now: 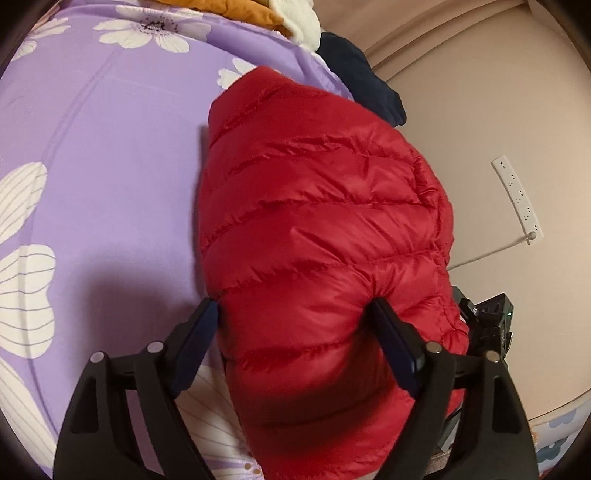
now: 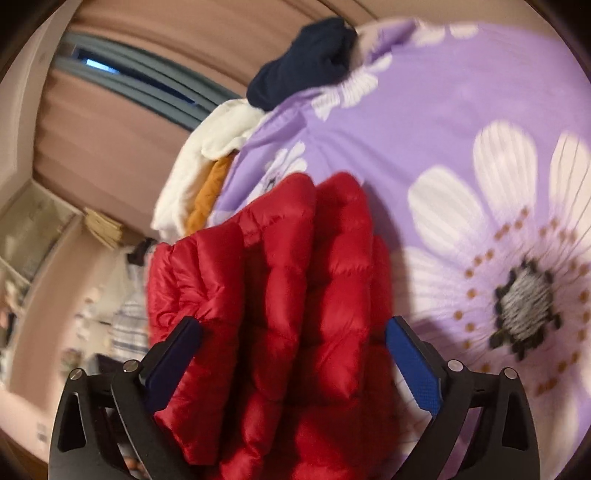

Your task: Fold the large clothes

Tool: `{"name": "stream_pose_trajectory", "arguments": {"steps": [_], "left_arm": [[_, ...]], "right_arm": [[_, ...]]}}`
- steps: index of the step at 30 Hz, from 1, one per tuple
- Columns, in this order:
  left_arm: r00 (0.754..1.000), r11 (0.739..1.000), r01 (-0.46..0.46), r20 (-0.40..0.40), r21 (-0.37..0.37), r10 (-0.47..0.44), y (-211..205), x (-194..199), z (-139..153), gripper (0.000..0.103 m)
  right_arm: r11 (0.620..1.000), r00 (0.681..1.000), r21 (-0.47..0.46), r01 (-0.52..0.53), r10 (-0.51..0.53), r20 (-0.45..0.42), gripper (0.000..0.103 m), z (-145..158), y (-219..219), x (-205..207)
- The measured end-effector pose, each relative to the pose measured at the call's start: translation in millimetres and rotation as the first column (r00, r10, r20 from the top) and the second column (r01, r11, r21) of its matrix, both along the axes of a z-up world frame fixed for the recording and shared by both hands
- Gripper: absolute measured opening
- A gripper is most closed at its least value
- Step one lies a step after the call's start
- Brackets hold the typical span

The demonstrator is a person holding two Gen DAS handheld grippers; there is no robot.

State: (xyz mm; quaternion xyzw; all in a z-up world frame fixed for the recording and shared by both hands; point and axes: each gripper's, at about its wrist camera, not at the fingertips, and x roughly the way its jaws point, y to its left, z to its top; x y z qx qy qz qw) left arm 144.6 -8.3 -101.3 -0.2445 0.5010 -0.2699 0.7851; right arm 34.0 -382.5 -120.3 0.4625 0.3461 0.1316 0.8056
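Observation:
A red quilted puffer jacket point(image 1: 317, 229) lies folded on the purple flowered bed sheet point(image 1: 110, 155). My left gripper point(image 1: 295, 310) has its jaws wide apart, one on each side of the jacket's thick near end, pressing against the padding. In the right wrist view the same jacket point(image 2: 288, 295) shows bunched in thick folds. My right gripper point(image 2: 293, 328) also has its jaws wide apart around the jacket's bulk. The right wrist view is blurred.
An orange garment point(image 1: 229, 9), a white one point(image 1: 299, 18) and a dark navy one point(image 1: 362, 77) are piled at the bed's far edge. A white power strip point(image 1: 517, 199) lies on the floor beside the bed. The other gripper's body point(image 1: 487, 325) shows behind the jacket.

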Motion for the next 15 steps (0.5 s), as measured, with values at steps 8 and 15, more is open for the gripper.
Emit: {"name": "stream_pose_trajectory", "arguments": {"steps": [8, 15], "left_arm": [[1.000, 1.000, 0.020, -0.014, -0.005, -0.020, -12, 15, -3, 0.092], [0.999, 1.000, 0.015, -0.032, -0.010, -0.016, -20, 20, -10, 0.098]], "right_arm": [[0.997, 0.998, 0.072, -0.031, 0.034, -0.051, 0.102, -12, 2, 15], [0.996, 0.993, 0.066, -0.067, 0.073, -0.093, 0.102, -19, 8, 26]]}}
